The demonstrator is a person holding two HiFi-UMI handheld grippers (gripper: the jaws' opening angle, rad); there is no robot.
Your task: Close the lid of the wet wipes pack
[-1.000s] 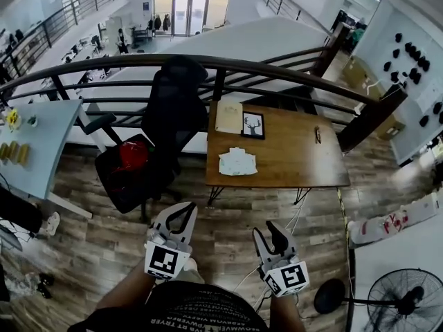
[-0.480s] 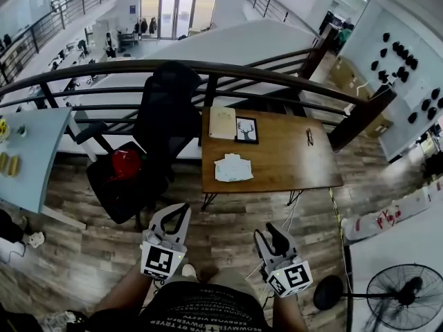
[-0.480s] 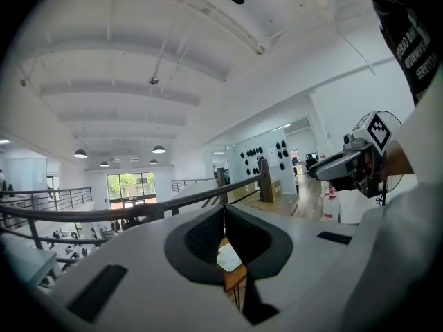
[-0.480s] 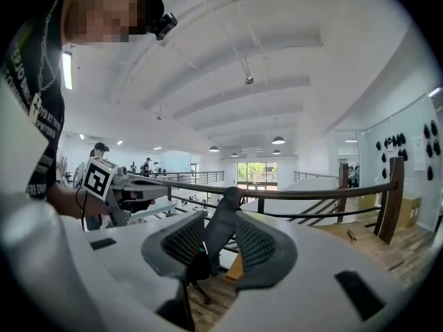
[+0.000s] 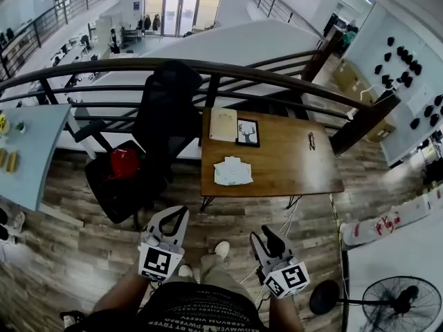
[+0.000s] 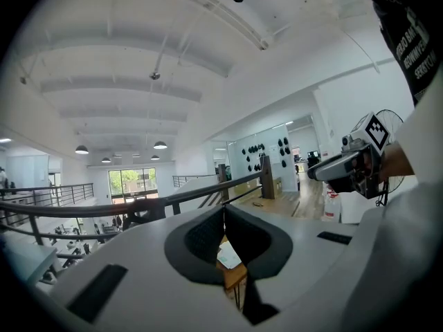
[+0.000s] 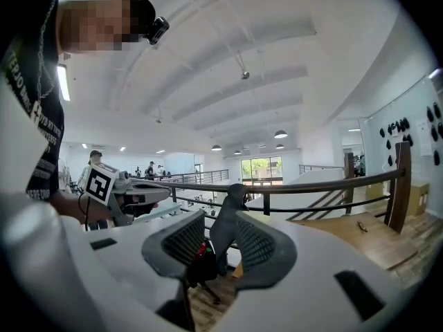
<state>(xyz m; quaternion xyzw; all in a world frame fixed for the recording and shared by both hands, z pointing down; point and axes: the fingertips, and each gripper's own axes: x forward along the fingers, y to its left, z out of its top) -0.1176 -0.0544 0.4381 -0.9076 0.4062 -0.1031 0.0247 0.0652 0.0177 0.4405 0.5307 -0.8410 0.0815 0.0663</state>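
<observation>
Wipes pack [image 5: 233,171] lay by the counter's [image 5: 291,161] near edge, lid perhaps open, while left tool [image 5: 181,210], closed, and right tool [image 5: 262,236], parted, hung empty short of the counter, any lid press wanting a steady approach.

left gripper [image 5: 181,211]: jaws together | right gripper [image 5: 261,234]: jaws apart

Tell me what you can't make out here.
Wet wipes pack lid: too small in the head view to tell open or shut; in the left gripper view, the left gripper hides all but a sliver.
Small dark item on the table: too small to name.
</observation>
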